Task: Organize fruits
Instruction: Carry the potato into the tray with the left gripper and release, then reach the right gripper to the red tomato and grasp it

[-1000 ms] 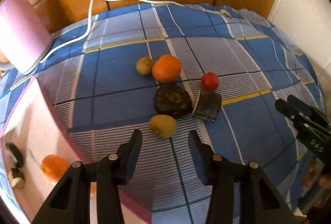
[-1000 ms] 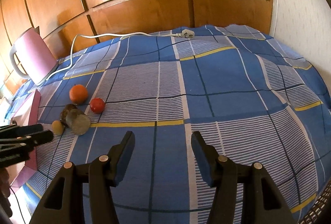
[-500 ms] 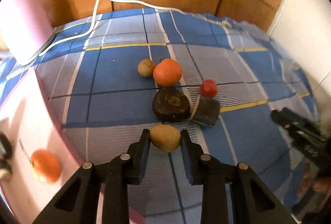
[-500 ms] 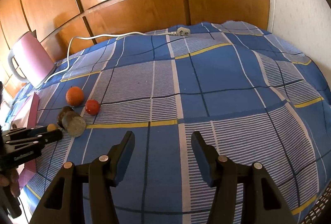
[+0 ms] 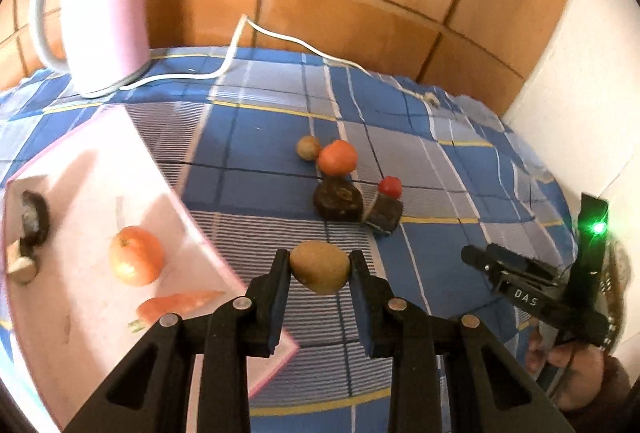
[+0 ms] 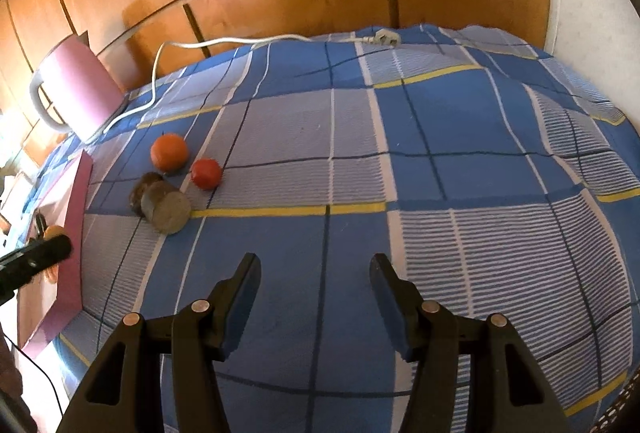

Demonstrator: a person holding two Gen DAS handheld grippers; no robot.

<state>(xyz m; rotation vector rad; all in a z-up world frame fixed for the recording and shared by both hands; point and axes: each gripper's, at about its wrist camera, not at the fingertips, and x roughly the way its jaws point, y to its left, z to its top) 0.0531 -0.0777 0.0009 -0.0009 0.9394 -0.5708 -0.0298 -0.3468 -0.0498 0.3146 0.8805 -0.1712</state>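
My left gripper [image 5: 319,267] now clamps the kiwi [image 5: 319,267] between both pads; a second ago its jaws stood apart around the fruit on the cloth. The kiwi now hangs clear, just beside the pink tray [image 5: 80,169], which holds an orange [image 5: 136,255] and a carrot [image 5: 176,303]. Placement there appears next. My right gripper [image 6: 316,291] stands half-open, empty, well apart from the tray.

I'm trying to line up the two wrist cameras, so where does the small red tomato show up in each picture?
Left wrist view: the red tomato sits right of centre, beyond the kiwi clamped in the left gripper.
Right wrist view: the red tomato lies left of centre on the cloth.
Shared landmark: the orange, just left of it in both.
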